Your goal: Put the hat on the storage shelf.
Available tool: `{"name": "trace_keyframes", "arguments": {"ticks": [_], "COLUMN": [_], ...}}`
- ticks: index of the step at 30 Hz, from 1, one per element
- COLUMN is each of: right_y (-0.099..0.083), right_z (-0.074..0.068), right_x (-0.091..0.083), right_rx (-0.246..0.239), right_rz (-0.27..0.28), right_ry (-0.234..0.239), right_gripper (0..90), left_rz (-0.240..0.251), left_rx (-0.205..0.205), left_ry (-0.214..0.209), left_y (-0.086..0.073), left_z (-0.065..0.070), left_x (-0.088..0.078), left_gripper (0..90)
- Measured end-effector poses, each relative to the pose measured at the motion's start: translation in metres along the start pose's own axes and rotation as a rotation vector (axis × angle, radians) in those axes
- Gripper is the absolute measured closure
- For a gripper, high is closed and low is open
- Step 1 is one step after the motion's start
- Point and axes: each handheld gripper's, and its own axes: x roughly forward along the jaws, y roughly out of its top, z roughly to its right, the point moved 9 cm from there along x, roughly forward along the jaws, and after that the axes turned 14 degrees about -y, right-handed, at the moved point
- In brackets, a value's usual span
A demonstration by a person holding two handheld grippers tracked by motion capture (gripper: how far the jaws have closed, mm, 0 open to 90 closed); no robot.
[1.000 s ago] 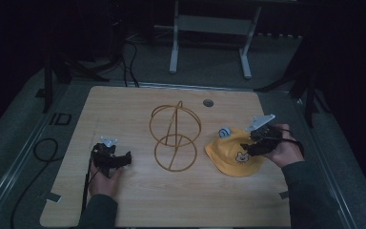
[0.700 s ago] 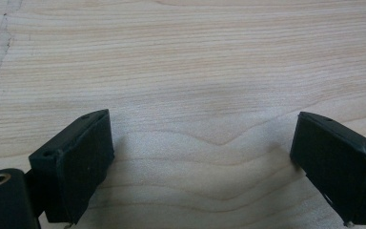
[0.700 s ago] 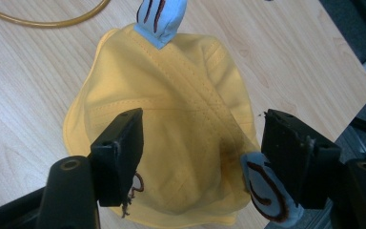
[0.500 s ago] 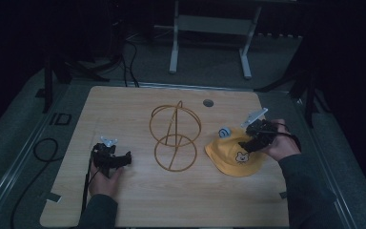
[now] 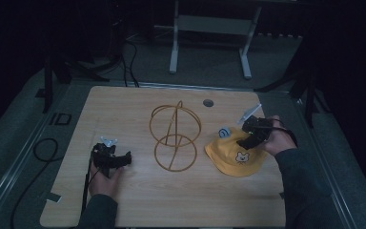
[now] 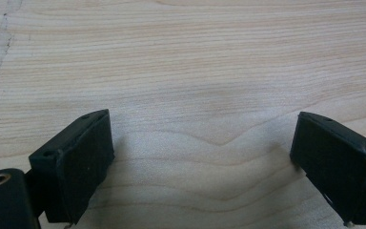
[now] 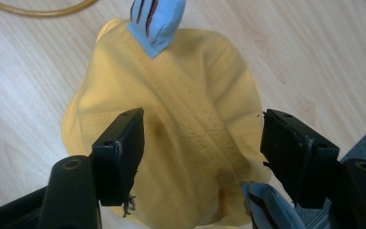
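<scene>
A yellow cloth hat (image 5: 236,157) with a small bear face and blue ears lies on the wooden table at the right. My right gripper (image 5: 249,138) hovers over its far edge, open. In the right gripper view its jaws straddle the hat's crown (image 7: 190,129) without closing on it; one blue ear (image 7: 156,21) shows beyond the jaws and another (image 7: 267,207) near them. A gold wire stand (image 5: 175,138) of rings rises at the table's middle. My left gripper (image 5: 116,160) rests low at the left, open, with bare wood between its fingers (image 6: 76,162).
A round grommet hole (image 5: 208,102) sits near the table's far edge. A black cable (image 5: 43,150) loops off the left side. Metal frame legs (image 5: 174,43) stand on the floor behind. The table's right edge (image 5: 279,157) runs close to my right hand.
My right gripper has shifted left and slightly down over the hat's crown. The left gripper and the wire stand have stayed where they were.
</scene>
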Motion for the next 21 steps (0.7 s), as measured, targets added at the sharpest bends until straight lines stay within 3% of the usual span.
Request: {"name": "trace_keyframes", "arguments": {"ticks": [7,12,21], "right_y": [-0.0007,0.0006,0.0016], "right_z": [0.0007,-0.0013,-0.0013], "right_x": [0.0062,0.0077,0.0086], "right_rx": [-0.013,-0.019,-0.050], "right_rz": [-0.033,-0.050,-0.075], "right_ry": [0.020,0.043,0.057], "right_gripper": [33.1,45.4,59.5], "left_rz": [-0.002,-0.002,-0.002], "left_rx": [0.001,0.000,0.000], "left_ry": [0.000,0.000,0.000], "left_y": [-0.0002,-0.0002,-0.0002], "left_z": [0.0000,0.0000,0.0000], "left_x": [-0.0002,-0.0001,-0.0001], "left_gripper": [7.2,7.2,7.2]}}
